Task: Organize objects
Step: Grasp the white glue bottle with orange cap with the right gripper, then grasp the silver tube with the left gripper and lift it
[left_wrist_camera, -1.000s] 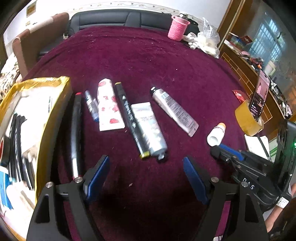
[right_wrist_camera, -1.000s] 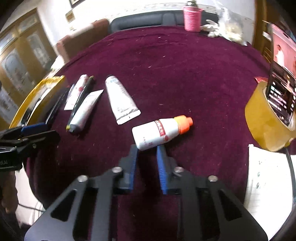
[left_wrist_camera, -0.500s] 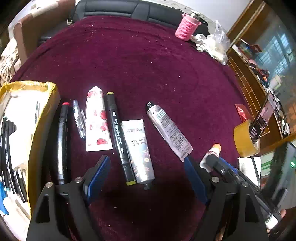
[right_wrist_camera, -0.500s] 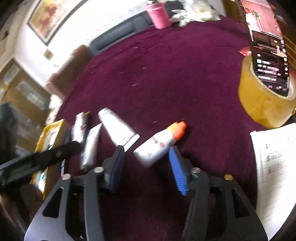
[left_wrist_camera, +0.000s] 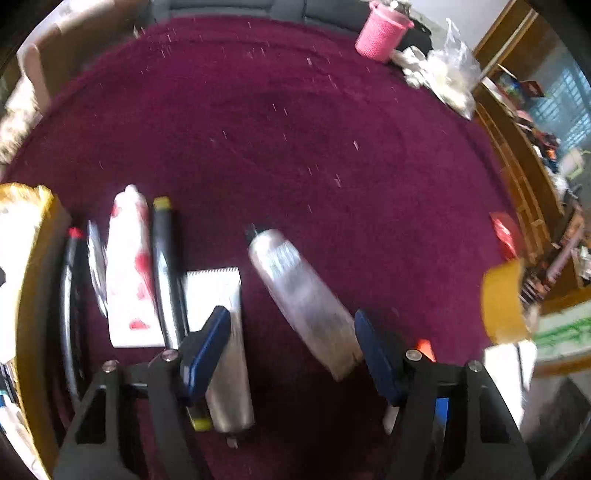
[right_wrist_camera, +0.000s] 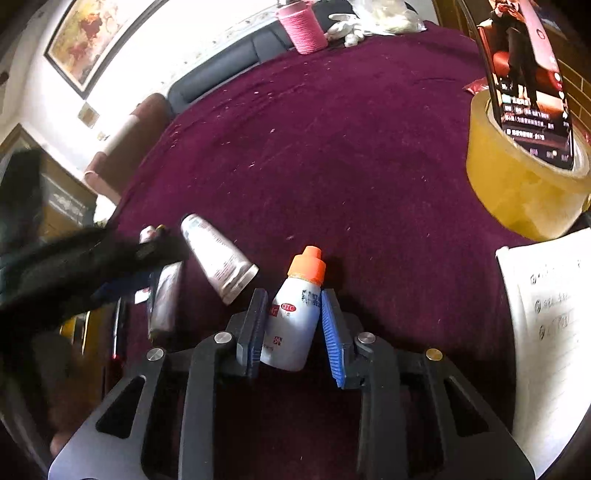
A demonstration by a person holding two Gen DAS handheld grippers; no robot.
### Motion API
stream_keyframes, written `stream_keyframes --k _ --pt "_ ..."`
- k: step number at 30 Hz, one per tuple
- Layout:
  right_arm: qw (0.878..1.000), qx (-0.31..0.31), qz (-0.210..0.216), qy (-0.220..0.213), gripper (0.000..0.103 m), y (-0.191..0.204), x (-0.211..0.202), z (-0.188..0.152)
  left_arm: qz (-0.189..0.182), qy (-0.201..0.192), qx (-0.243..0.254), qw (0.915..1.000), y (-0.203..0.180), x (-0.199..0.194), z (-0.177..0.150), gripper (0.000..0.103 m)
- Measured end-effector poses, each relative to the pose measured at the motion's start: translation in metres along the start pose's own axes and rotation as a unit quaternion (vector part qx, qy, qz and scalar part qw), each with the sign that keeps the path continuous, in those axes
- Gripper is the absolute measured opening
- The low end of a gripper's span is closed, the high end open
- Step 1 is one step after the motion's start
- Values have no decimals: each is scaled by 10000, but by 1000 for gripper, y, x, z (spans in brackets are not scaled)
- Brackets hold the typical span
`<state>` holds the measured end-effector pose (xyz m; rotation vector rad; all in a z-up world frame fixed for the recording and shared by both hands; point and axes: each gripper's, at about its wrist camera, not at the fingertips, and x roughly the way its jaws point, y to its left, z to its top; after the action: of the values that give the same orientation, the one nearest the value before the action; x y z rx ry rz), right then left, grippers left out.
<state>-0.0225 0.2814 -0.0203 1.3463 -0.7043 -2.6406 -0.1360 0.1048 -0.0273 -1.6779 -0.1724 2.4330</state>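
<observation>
A white bottle with an orange cap [right_wrist_camera: 295,317] lies on the maroon cloth between the blue pads of my right gripper [right_wrist_camera: 293,328]; the pads sit close on both sides, and contact is unclear. My left gripper [left_wrist_camera: 291,350] is open, low over a silver tube [left_wrist_camera: 303,295], with its left finger over a white-and-silver tube [left_wrist_camera: 221,332]. Left of these lie a black marker [left_wrist_camera: 166,266], a white tube with red print [left_wrist_camera: 129,273], a pen [left_wrist_camera: 96,266] and a black pen with a red tip [left_wrist_camera: 72,295].
A yellow-rimmed box [left_wrist_camera: 33,295] with stationery is at the left. A tape roll [right_wrist_camera: 524,192] holding a phone [right_wrist_camera: 524,74] stands at the right, with white paper [right_wrist_camera: 550,332] beside it. A pink cup [right_wrist_camera: 301,26] and plastic bag [left_wrist_camera: 447,77] are at the far edge.
My right gripper has moved forward and narrowed around the white bottle, which now points away. My left gripper has moved forward and down over the tubes.
</observation>
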Motion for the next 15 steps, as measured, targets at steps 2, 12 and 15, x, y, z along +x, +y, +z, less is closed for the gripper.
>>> stream_keyframes --k 2,12,15 --pt "10000 -78 16 -48 29 0 -1 -4 49 31 19 10000 -4 5 3 59" --pt "9998 -156 117 -108 29 1 3 -4 419 -46 509 9978 -21 19 6 41" --pt "9997 -116 207 -79 29 -2 2 -5 222 39 665 9975 -14 13 -1 37"
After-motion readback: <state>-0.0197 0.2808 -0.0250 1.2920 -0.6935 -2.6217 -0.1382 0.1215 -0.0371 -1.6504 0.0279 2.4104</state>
